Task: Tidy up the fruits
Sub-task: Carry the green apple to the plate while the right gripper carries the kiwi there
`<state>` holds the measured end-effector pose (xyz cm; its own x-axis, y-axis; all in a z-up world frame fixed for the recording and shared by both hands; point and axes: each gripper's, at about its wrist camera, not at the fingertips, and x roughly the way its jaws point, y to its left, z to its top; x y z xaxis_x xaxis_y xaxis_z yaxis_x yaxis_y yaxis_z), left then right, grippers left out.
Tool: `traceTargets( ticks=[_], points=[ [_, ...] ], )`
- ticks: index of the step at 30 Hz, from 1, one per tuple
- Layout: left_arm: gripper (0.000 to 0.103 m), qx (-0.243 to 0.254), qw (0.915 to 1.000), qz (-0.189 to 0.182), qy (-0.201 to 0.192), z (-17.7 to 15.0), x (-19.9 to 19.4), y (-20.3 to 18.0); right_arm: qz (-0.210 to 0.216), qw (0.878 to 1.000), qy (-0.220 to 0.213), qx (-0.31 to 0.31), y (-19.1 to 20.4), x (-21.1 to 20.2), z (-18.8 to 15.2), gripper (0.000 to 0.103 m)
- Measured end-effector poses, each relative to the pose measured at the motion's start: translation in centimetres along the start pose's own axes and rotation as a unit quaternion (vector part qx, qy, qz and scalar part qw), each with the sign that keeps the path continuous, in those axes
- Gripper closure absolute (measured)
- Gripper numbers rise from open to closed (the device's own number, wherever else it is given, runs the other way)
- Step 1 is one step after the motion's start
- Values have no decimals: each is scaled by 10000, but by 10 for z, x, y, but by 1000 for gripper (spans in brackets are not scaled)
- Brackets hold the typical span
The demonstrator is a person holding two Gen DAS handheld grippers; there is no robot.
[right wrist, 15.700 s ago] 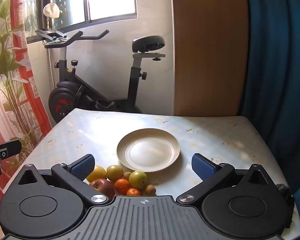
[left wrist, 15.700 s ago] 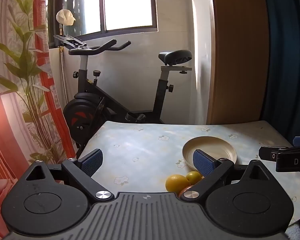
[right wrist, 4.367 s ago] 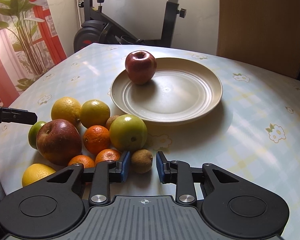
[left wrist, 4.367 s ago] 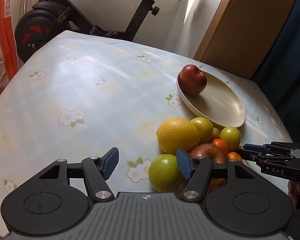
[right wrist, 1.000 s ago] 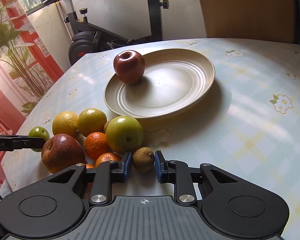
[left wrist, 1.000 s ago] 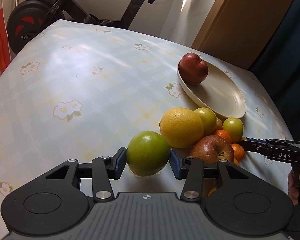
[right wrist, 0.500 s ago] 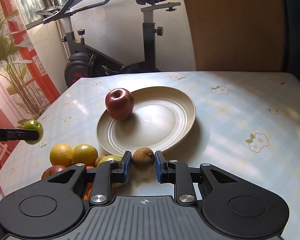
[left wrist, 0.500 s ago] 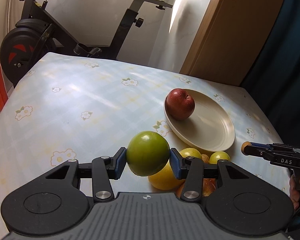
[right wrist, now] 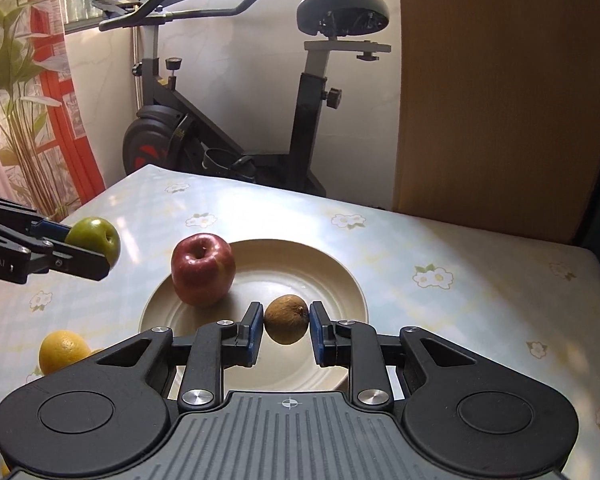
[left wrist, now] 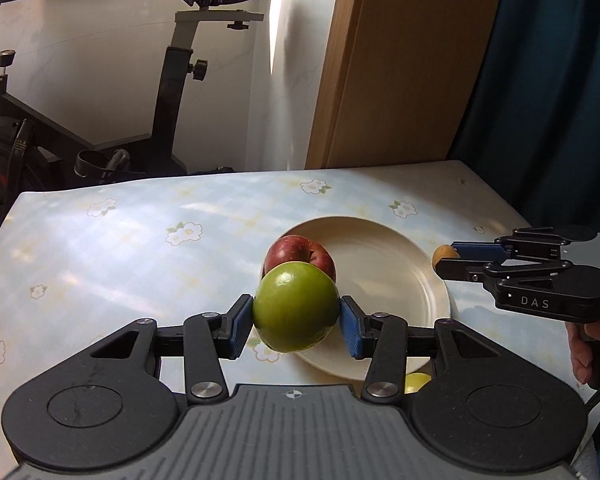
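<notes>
The left gripper (left wrist: 296,320) has its jaws closed part-way on a green apple (left wrist: 296,306). The apple sits squarely between the two blue pads (left wrist: 238,326), one pad pressed to each flank, with most of the fruit bulging forward and upward past the pad tips. It is lifted clear of the table (left wrist: 120,248) and hangs in front of the near left rim of the cream plate (left wrist: 400,272). In the right wrist view the same apple shows at the left edge, pinched at the tip of the black fingers, stem dimple facing right, well apart from the plate's left rim.

The right gripper (right wrist: 286,330) has its jaws drawn almost fully together on a small brown kiwi (right wrist: 286,319) — the fruit fills the narrow gap, touching both pads, and pokes a little above them. It is held over the near part of the plate, off the surface. From the left wrist view only its rounded brown end peeks out ahead of the right gripper's fingers, over the plate's right rim; a hand (left wrist: 584,348) grips that tool's handle at the right edge.

On the plate itself stands a red apple (right wrist: 203,270), upright with stem hollow on top, at the left side of the dish. A yellow-orange citrus fruit (right wrist: 62,350) lies on the table, near left of the plate, partly hidden by the right gripper's body. Beyond the flowered table stands an exercise bike (right wrist: 228,128).
</notes>
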<state>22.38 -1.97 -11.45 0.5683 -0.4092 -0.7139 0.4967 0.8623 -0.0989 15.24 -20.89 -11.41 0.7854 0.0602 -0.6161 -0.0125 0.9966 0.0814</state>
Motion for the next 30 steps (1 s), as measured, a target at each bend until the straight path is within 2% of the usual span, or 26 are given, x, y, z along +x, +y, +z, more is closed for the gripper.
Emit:
traceTargets(
  ticks=[3,5,11,16,20,26,30],
  points=[
    [54,63,9988,-195,451,-1,29,-4,-11,10000,37,-20,-5,11,0,81],
    [54,154,9979,-154,609,-3,41,-8,5,10000,73,-9,-8,17,0,81],
    [54,289,9961,7,835,-3,61,-11,-39,9998,193,-79,-12,35,-1,81],
    [54,403,9954,55,873,-1,69,-18,-182,9994,303,-59,-18,51,-1,81],
    [54,685,9937,239,852,-4,70,-27,-229,9991,346,-44,-18,63,0,80],
    [54,709,9936,268,839,-3,66,-25,92,9989,385,243,-14,82,13,80],
    [52,759,9935,279,795,-3,68,-25,154,9980,459,397,-7,101,22,80]
  ],
)
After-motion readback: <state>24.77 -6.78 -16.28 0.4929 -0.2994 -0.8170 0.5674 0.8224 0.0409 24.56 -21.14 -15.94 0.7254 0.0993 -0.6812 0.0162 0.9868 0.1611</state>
